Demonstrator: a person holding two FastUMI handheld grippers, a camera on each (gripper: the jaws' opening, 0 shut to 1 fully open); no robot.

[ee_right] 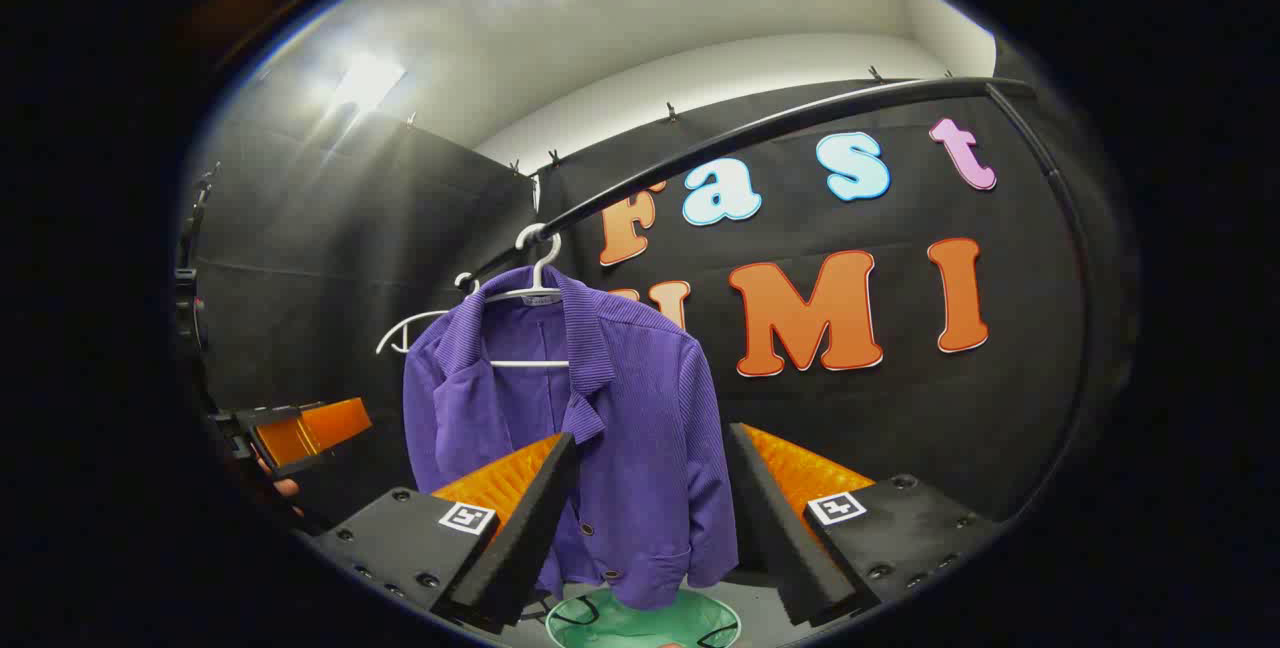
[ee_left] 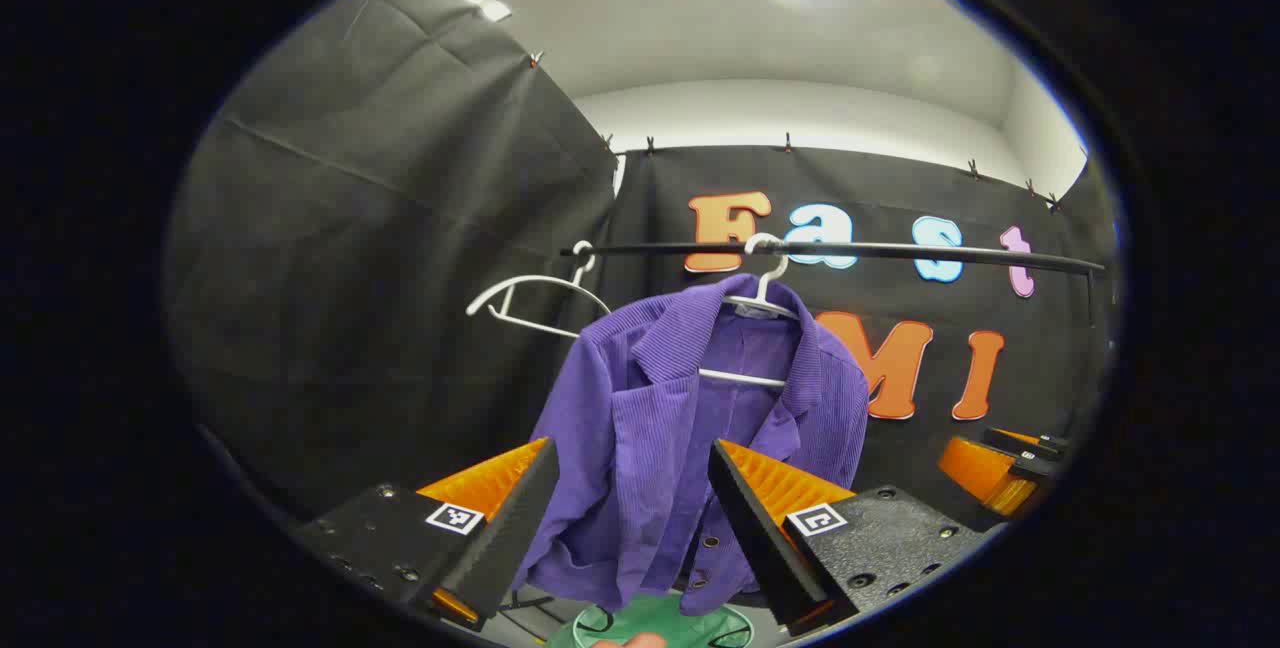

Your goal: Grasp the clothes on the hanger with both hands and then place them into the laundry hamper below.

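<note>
One purple jacket (ee_left: 690,408) is hanging on a white hanger (ee_left: 765,303) from the rail (ee_left: 900,253), directly above the green hamper (ee_left: 665,623). I am holding my left gripper (ee_left: 630,518) and right gripper (ee_right: 645,518) wide open and empty, short of the cloth. I judge I should be closing on each shoulder together, then lifting clear of the hook. A second hanger (ee_left: 530,298) is hanging bare: two hangers, one garment.

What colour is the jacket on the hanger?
Purple, ribbed like corduroy; the jacket shows best in the right gripper view.
</note>
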